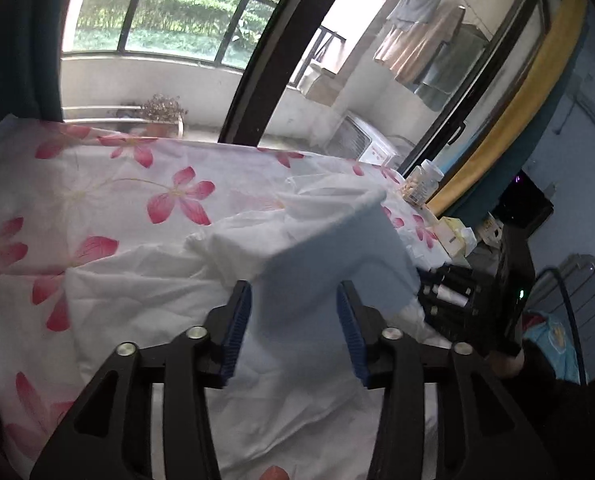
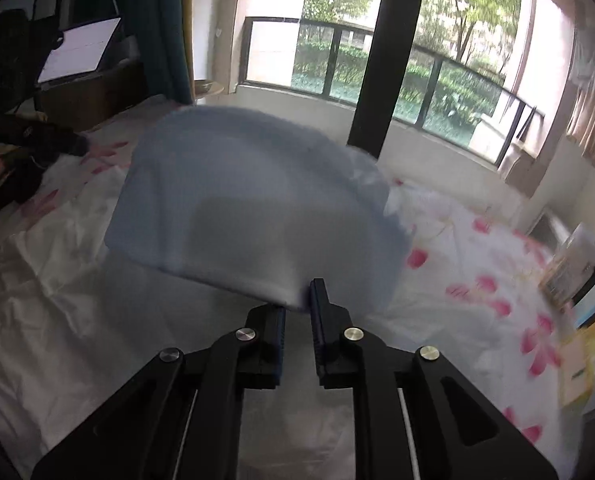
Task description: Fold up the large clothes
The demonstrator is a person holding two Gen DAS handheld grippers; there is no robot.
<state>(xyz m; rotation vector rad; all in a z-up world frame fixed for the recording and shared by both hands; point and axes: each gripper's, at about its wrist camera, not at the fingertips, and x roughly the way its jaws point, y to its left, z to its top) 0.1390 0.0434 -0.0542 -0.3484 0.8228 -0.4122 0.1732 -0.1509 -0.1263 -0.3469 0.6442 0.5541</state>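
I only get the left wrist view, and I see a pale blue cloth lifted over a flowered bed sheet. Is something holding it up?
Observer: Yes. The right hand-held gripper is shut on a corner of the blue cloth.
Operator: And does my side grip it as well?
Observer: No. The left hand-held gripper is open, its blue pads clear of the cloth.
Operator: What lies on the far left of the bed?
Observer: A dark garment lies at the edge of the flowered sheet, and a white tablet stands propped behind it.
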